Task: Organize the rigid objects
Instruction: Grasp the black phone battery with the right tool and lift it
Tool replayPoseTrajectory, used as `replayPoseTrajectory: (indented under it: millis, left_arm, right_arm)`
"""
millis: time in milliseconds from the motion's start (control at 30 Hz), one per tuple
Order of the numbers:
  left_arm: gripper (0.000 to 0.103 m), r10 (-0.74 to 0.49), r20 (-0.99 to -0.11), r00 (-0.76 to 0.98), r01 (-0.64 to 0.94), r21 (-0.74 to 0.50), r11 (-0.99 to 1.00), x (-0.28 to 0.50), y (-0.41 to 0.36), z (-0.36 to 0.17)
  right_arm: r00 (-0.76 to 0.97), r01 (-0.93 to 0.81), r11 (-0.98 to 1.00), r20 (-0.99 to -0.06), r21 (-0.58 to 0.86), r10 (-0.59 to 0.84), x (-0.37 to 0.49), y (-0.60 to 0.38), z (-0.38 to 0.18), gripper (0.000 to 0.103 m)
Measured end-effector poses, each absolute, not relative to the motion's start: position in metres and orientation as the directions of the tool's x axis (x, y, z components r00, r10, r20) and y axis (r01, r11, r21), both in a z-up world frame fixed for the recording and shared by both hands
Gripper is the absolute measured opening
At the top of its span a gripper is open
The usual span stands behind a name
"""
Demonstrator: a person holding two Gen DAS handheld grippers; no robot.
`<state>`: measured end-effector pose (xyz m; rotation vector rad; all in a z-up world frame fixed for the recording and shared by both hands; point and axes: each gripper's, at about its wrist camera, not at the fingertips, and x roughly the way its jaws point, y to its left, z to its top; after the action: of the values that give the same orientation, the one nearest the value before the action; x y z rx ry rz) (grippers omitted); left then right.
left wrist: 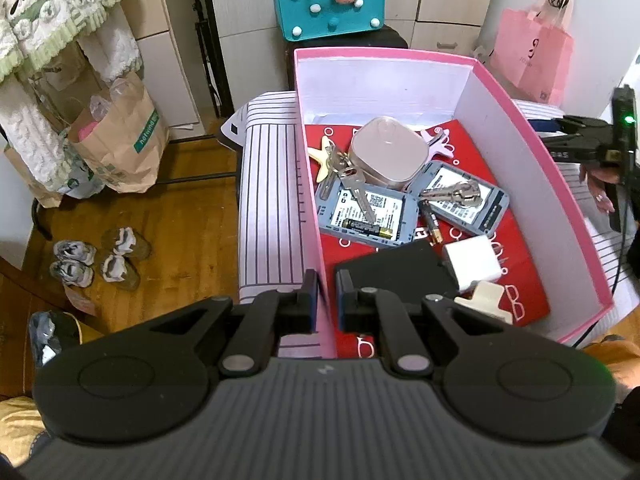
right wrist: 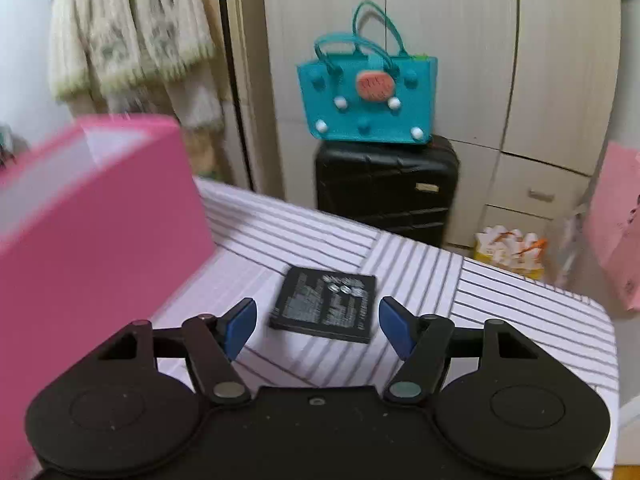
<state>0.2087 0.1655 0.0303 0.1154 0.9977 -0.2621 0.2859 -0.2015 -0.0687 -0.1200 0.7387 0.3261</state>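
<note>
A pink box (left wrist: 520, 120) stands on the striped table. My left gripper (left wrist: 325, 292) is shut on its left wall. The box holds a beige case (left wrist: 386, 152), keys (left wrist: 352, 184), two grey packs (left wrist: 366, 216), AA batteries (left wrist: 368, 229), a white charger (left wrist: 474, 262) and a black slab (left wrist: 396, 272). My right gripper (right wrist: 316, 326) is open, just above the table. A flat black phone battery (right wrist: 326, 308) lies between and just past its fingertips. The right gripper also shows in the left wrist view (left wrist: 568, 130), beyond the box's right wall.
The pink box (right wrist: 92, 216) stands close on the left of the right gripper. A black suitcase (right wrist: 386, 188) with a teal bag (right wrist: 368, 100) stands behind the striped table (right wrist: 500, 300). A pink paper bag (left wrist: 532, 56) hangs at the right. Brown bags (left wrist: 120, 140) and shoes (left wrist: 100, 260) are on the floor.
</note>
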Motion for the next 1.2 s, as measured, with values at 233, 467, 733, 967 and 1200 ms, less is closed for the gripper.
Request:
replayPoseTrajectory:
  millis: [233,467,733,967,1200]
  left_arm:
    - [0.009,-0.169,-0.837,0.52,0.268,-0.028,0.963,0.21,0.166,0.031]
    - [0.009,-0.176,-0.838,0.516,0.259,-0.043,0.965,0.212,0.166,0.03]
    - [0.008,-0.189,-0.832,0.521,0.275,-0.046,0.96,0.211,0.169,0.029]
    - [0.007,-0.174,-0.829,0.531,0.286,-0.018,0.958,0.209,0.166,0.029]
    - [0.007,-0.183,-0.817,0.546,0.293,-0.018,0.956,0.207,0.166,0.029]
  right_arm:
    - [0.685,-0.283,0.957,-0.684,0.066,0.25,0.301,-0.203,-0.074,0.08]
    - [0.714,-0.22,0.974,-0.673,0.049,0.195,0.307,-0.196,-0.077,0.069]
    - [0.698,-0.182,0.974,-0.68,0.133,0.224,0.292,-0.21,-0.069,0.068]
    - [0.721,-0.232,0.956,-0.629,0.178,0.292,0.252,-0.209,-0.034,0.068]
    - [0.737,-0.375,0.908,-0.534,0.188,0.415,0.211,-0.179,0.032,0.068]
